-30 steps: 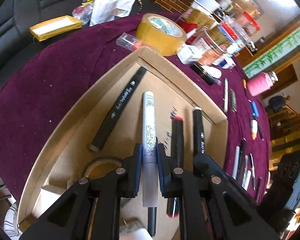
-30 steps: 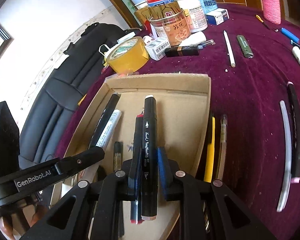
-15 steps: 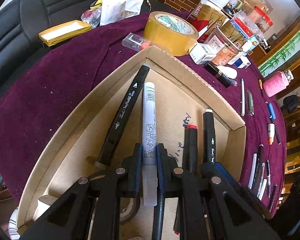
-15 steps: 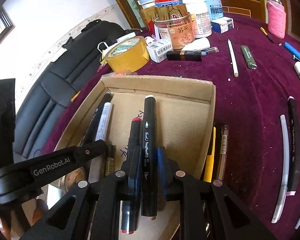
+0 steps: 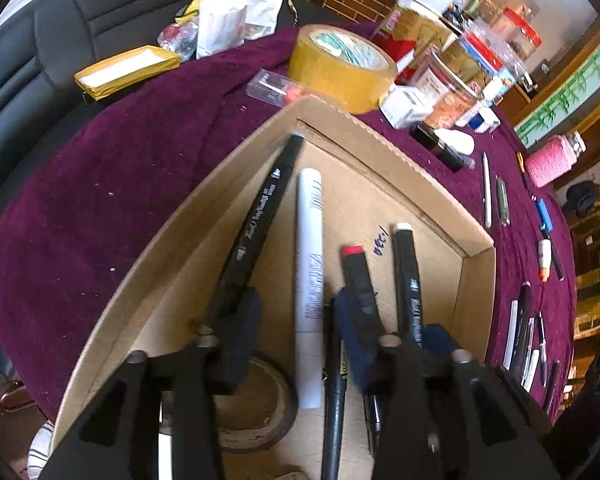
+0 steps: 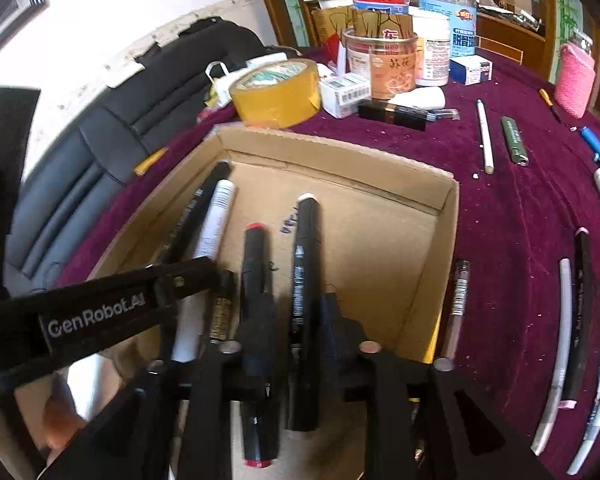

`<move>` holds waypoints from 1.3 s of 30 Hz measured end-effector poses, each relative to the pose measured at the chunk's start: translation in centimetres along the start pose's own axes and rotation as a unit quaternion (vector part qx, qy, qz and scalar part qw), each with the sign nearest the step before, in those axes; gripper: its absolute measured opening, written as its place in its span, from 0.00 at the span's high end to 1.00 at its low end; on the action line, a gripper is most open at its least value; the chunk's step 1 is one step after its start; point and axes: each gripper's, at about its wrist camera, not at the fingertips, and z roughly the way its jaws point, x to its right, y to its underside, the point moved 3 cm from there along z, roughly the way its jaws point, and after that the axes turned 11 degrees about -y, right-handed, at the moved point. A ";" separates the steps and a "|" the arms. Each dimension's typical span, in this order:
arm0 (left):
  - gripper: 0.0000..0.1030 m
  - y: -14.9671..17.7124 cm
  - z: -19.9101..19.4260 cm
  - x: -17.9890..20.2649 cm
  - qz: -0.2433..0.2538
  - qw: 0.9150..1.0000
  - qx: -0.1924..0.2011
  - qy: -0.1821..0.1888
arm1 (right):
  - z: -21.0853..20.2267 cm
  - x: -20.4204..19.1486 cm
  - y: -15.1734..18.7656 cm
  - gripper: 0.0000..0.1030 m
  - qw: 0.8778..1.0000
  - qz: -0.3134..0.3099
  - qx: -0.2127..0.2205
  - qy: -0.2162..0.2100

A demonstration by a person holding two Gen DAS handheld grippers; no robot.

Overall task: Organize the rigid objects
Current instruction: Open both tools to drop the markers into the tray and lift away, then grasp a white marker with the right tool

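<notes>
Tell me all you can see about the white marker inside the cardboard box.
The white marker is a long, smooth, plastic-looking cylinder with dark printed lines and text. It lies flat on the floor of the cardboard box, beside a black marker. The left gripper straddles it, jaws just opened and apart from it.

Cardboard box as landmark, seen from the right wrist view. In it, lying lengthwise side by side: long marker along left wall, white pen just right of it, red-capped marker next, white-capped marker rightmost. Behind box: tape roll, jar further right. Just outside the right wall: clear pen. Well right of box: loose pens.
</notes>
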 end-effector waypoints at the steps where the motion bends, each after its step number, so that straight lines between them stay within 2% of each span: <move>1: 0.58 0.0 -0.2 -0.1 -0.003 1.000 0.001 0.005 | -0.2 -0.1 0.0 0.55 1.000 0.002 0.006 -0.007; 6: 0.58 0.9 -2.6 0.0 0.008 0.999 0.022 0.031 | -2.3 -0.1 0.5 0.55 0.998 0.001 0.050 -0.033; 9: 0.57 1.9 -4.3 0.5 0.021 0.998 0.036 0.044 | -4.3 0.1 0.9 0.55 0.995 0.009 0.077 -0.063; 14: 0.53 4.7 -6.8 2.7 0.066 0.995 0.048 0.063 | -8.0 1.1 3.2 0.55 0.987 0.047 0.104 -0.113; 16: 0.53 5.9 -7.5 3.9 0.086 0.993 0.049 0.068 | -9.3 1.7 4.3 0.55 0.985 0.059 0.109 -0.118; 22: 0.48 9.8 -9.1 7.1 0.140 0.985 0.052 0.083 | -13.5 5.3 8.4 0.55 0.981 0.106 0.120 -0.104; 26: 0.46 11.4 -9.8 8.8 0.165 0.981 0.053 0.087 | -16.7 8.7 10.1 0.56 0.978 0.139 0.140 -0.071; 32: 0.46 13.0 -10.5 10.8 0.194 0.976 0.055 0.088 | -20.0 13.5 10.8 0.56 0.968 0.190 0.158 -0.037; 39: 0.46 13.7 -11.0 12.3 0.214 0.971 0.059 0.086 | -20.6 17.7 9.7 0.57 0.964 0.219 0.149 -0.007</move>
